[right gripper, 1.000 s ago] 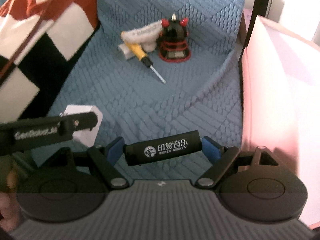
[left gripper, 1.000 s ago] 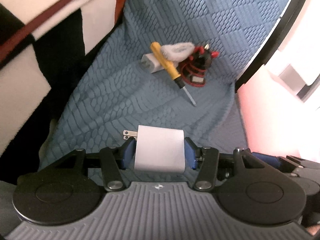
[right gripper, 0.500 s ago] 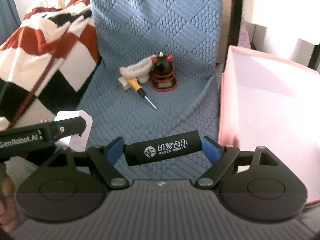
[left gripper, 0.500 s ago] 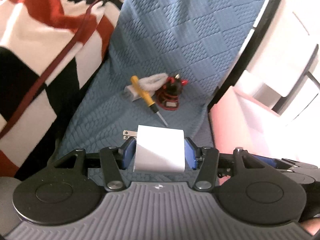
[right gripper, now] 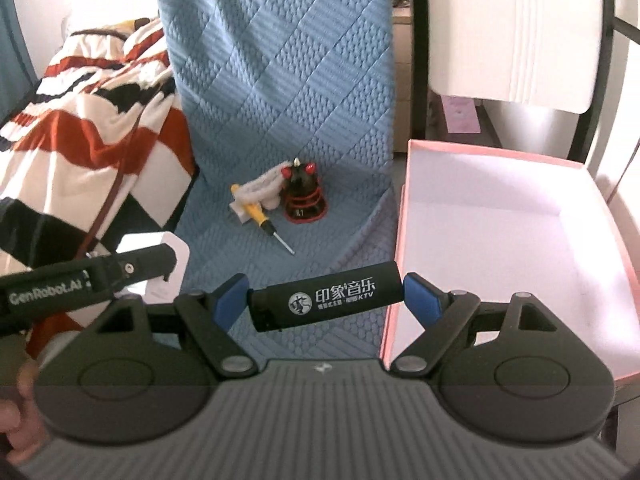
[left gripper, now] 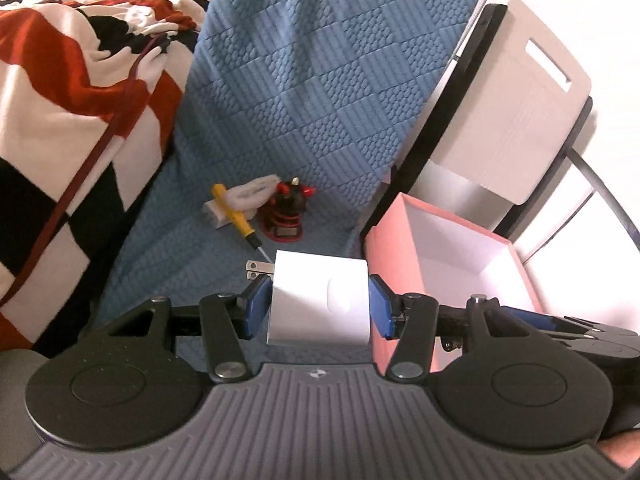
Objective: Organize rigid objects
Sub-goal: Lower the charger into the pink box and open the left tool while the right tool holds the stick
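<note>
The left gripper (left gripper: pixel 320 304) squeezes a white plug (left gripper: pixel 320 300) between its blue pads, up above the blue mat (left gripper: pixel 304 80). The right gripper (right gripper: pixel 326 300) pinches a black lighter (right gripper: pixel 326 302) by its two ends, just beside the pink box (right gripper: pixel 500 240). A yellow screwdriver (right gripper: pixel 260 218) and a black toy (right gripper: pixel 302 196) sit far back on the mat.

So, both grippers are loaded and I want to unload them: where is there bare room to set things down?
The pink box shows a bare white floor, wall to wall. Bare blue mat also lies between the screwdriver tip and the box wall. It is crowded farther back, where the screwdriver, a white bundle and the black-and-red figurine cluster.
</note>
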The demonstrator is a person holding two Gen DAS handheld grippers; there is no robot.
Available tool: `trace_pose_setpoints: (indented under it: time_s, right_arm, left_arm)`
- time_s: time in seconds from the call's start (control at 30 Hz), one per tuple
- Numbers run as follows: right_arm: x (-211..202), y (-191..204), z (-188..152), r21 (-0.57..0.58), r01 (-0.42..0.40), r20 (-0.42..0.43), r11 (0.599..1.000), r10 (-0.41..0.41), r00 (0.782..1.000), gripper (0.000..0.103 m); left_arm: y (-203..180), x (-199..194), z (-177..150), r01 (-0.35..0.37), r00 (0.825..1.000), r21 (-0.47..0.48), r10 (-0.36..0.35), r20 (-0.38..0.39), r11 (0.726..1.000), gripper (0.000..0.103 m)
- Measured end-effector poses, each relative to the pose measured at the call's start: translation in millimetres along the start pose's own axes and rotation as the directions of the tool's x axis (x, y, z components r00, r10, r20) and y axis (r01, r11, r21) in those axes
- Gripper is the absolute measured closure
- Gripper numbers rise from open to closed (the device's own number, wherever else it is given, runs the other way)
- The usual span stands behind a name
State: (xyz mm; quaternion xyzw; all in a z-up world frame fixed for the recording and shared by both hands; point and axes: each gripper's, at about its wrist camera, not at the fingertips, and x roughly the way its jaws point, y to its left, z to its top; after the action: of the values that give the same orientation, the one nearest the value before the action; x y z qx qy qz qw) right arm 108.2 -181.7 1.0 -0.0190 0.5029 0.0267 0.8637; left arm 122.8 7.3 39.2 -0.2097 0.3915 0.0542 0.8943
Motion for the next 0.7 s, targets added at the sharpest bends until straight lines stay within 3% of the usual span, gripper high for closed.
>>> trace_pose_setpoints:
  time_s: [0.17, 0.43, 0.7]
  right_arm:
    - [-15.6, -17.6, 9.3, -0.012, 0.018, 0.014, 1.0, -0.017, 1.0, 0.017]
    - [-45.9, -69.4, 17.2, 0.036, 0.08, 0.039, 0.996, -0.081, 0.996, 0.017]
    - [-50.4, -128.1, 10.6, 0.101, 0.127, -0.009, 0.987, -0.127, 0.992, 0.017]
  left_arm:
    - [-19.8, 6.9, 0.8, 0.024, 0.999, -0.006, -0.024, -0.027, 1.0, 0.045]
    - [-85.0, 20.5, 7.1, 0.079, 0.996, 0.063, -0.076, -0.044, 0.995, 0.045]
    - [-137.3, 63.4, 5.7, 0.112, 0.99, 0.091, -0.103, -0.099, 0.99, 0.045]
